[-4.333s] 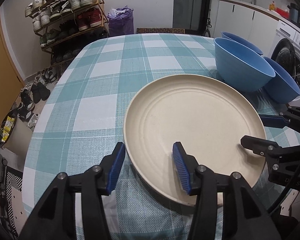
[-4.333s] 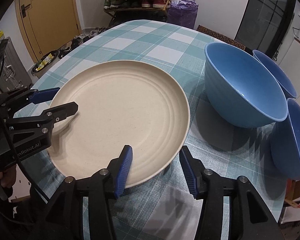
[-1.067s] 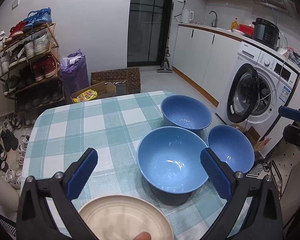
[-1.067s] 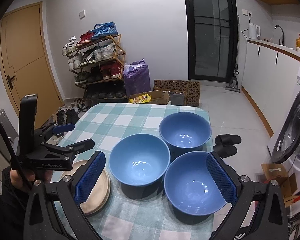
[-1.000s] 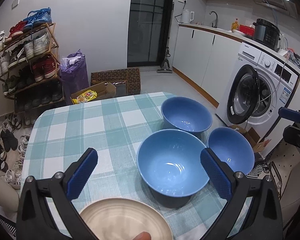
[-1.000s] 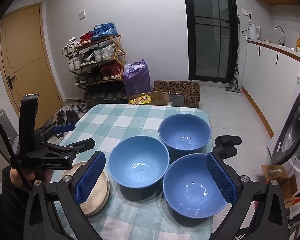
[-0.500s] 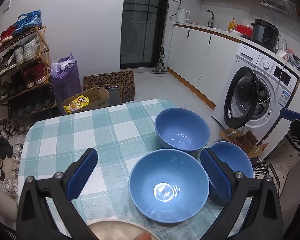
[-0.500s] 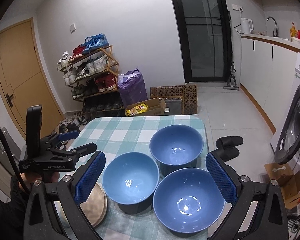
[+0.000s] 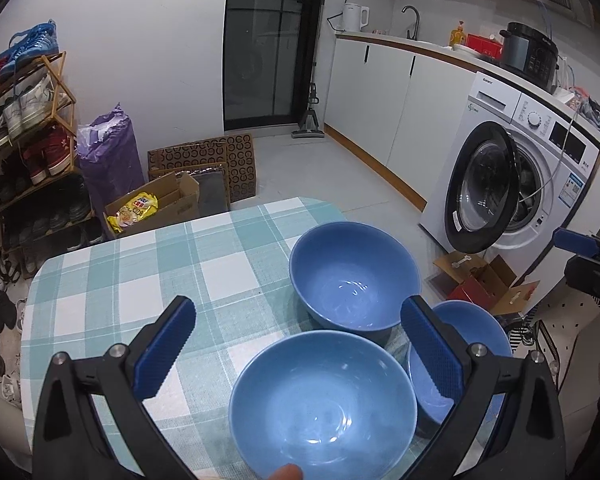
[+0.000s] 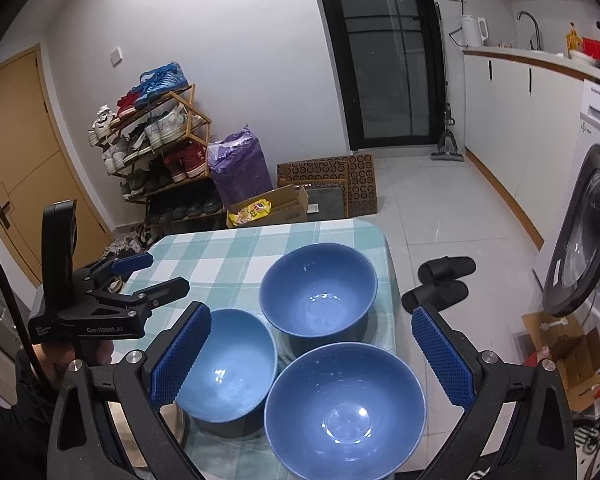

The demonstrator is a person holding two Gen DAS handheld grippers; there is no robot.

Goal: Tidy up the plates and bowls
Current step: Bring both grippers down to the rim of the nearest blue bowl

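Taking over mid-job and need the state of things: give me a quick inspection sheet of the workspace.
Surface: table with teal checked cloth, flat, no spills seen.
Job's things: three blue bowls, upright, empty, unstacked: far bowl, left bowl, right bowl. Plate edge barely visible under the left bowl's near side.
Clutter: nothing seen on the table.
Grippers: left gripper open, empty; right gripper open, empty; both above the bowls.
Cables: nothing seen on the table.
Surroundings: shoe rack, washing machine with door open, cardboard boxes on floor.
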